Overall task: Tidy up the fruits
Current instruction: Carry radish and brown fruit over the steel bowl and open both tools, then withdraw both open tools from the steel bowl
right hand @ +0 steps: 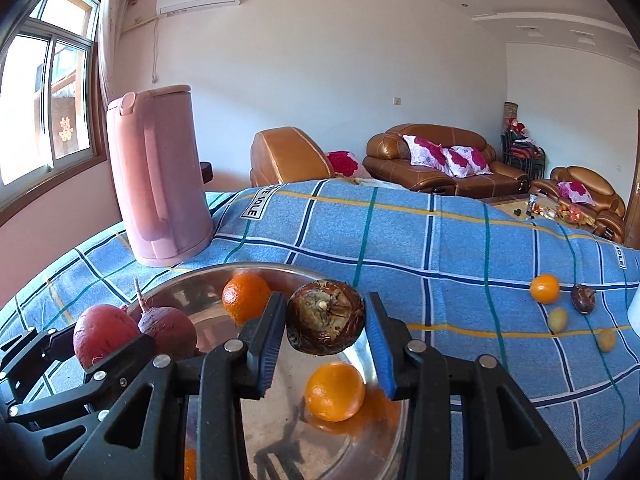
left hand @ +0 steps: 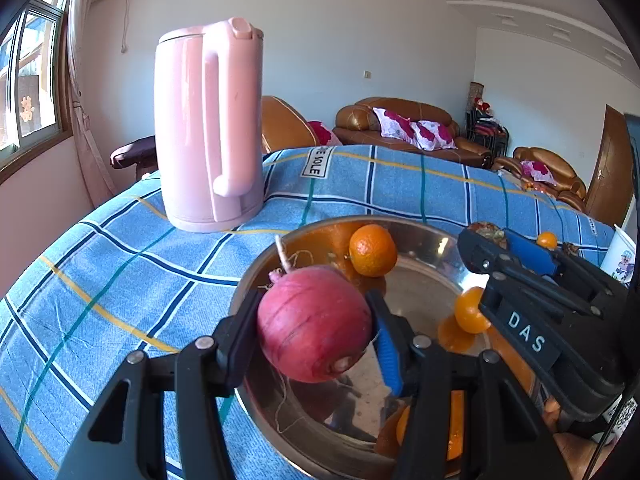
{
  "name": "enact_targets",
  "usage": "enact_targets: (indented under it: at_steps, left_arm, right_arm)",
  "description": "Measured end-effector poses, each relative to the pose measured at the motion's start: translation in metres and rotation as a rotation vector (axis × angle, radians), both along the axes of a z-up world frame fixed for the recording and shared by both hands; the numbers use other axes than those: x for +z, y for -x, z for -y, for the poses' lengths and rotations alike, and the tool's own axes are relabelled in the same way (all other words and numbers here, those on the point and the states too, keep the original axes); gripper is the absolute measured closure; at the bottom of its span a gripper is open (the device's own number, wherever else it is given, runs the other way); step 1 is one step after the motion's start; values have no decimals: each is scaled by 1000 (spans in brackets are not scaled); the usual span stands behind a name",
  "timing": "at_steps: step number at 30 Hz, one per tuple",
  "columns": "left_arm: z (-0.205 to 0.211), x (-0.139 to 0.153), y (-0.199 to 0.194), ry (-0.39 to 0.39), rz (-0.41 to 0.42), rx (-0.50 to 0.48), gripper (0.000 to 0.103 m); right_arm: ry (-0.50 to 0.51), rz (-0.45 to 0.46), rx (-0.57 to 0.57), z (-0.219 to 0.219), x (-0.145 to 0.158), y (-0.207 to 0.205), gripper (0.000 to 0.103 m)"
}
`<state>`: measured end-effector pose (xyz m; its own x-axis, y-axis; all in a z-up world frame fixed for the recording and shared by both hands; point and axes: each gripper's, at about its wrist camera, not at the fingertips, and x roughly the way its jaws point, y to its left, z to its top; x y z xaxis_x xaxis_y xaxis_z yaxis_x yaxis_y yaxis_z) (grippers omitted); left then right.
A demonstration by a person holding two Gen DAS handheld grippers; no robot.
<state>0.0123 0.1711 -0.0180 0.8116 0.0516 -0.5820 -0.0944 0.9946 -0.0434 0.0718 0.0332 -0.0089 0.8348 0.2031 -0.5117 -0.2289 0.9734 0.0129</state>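
Two grippers are loaded: your left gripper [left hand: 316, 332] clamps a red radish [left hand: 314, 324] and your right gripper [right hand: 326, 334] clamps a brown fruit [right hand: 326, 320], both above the steel bowl [left hand: 420, 292]. Two oranges [left hand: 373, 250] lie in it. Behind on the blue-checked worktop [left hand: 120, 272] stands a pink kettle [left hand: 208, 124].

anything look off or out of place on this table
Four small fruits lie loose on the blue checked cloth, away from the metal bowl: an orange, a dark brown fruit and two yellowish ones. Nothing looks spilled or damaged.
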Motion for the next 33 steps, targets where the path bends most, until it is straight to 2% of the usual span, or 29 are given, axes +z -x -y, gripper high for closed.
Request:
enact_targets:
  at_steps: [6,11,20,22,26,28,30,32,33]
  left_arm:
    - [5,-4,-7,-35,-48,-8,49]
    - [9,-5,-8,-61,-57,-7,49]
    - [9,-6,-10,-101,-72,37,46]
    - [11,-4,-7,-118,-52,50,28]
    - [16,-1,-2,-162,-21,65,21]
    - [17,0,-2,-176,-17,76,8]
    - [16,1,0,-179,-6,89,3]
    - [14,2,2,-182,7,105,2]
    - [13,3,3,-183,10,115,0]
  right_arm:
    - [23,-95,46,-9,-11,-14,61]
    - [-5,-129,53,-6,-14,-18,61]
    - [-17,-108,56,-5,-11,-14,60]
    - [-25,-88,59,-3,-9,-10,56]
    - [-48,-16,57,1,-1,1,41]
    - [-57,29,47,4,3,8,36]
    - [-68,74,23,9,7,16,32]
    - [-86,114,-16,15,10,22,23]
    - [-95,130,-33,19,12,25,21]
